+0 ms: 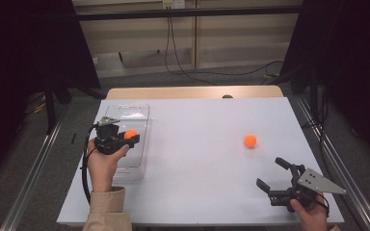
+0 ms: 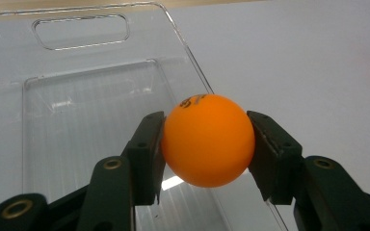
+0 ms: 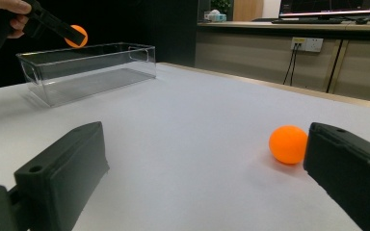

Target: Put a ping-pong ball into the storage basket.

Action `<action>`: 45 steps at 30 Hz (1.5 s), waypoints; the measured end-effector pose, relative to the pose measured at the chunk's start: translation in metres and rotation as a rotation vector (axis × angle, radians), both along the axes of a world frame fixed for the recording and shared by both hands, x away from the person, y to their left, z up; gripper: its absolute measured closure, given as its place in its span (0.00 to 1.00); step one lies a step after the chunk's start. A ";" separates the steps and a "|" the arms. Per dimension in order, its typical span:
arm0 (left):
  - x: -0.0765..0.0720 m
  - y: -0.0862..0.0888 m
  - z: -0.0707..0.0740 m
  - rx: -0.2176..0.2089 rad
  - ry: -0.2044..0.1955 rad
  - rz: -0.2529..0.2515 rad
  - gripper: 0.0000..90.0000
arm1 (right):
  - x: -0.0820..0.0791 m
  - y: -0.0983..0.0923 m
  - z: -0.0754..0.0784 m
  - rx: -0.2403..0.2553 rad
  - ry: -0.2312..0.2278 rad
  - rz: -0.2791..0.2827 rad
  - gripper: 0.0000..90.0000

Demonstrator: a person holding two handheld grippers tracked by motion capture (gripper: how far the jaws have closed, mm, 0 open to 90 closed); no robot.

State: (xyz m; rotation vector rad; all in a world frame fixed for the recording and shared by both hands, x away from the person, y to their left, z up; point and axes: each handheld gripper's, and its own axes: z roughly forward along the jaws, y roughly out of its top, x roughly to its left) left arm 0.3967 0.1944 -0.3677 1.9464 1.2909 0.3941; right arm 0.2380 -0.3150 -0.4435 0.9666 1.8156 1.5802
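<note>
The left tongs pinched an orange ball above the clear box (ready to drop) — the right tongs gaped empty near another ball.

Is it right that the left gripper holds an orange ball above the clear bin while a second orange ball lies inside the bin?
Not quite: the second orange ball lies on the white table, well outside the clear bin, as the high view shows. The left gripper does hold an orange ball above the bin.

Overhead faces forward; tool cameras close, sharing bin.
</note>
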 end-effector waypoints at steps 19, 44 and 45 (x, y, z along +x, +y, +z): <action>0.001 0.006 -0.006 0.016 0.008 0.024 0.56 | 0.000 0.000 0.000 0.000 0.001 0.000 0.01; 0.001 0.009 -0.007 0.028 -0.004 0.034 0.51 | 0.000 0.000 0.000 0.000 0.000 0.000 0.01; 0.001 0.009 -0.007 0.026 -0.004 0.030 0.51 | -0.001 0.001 0.000 0.001 0.003 0.000 0.01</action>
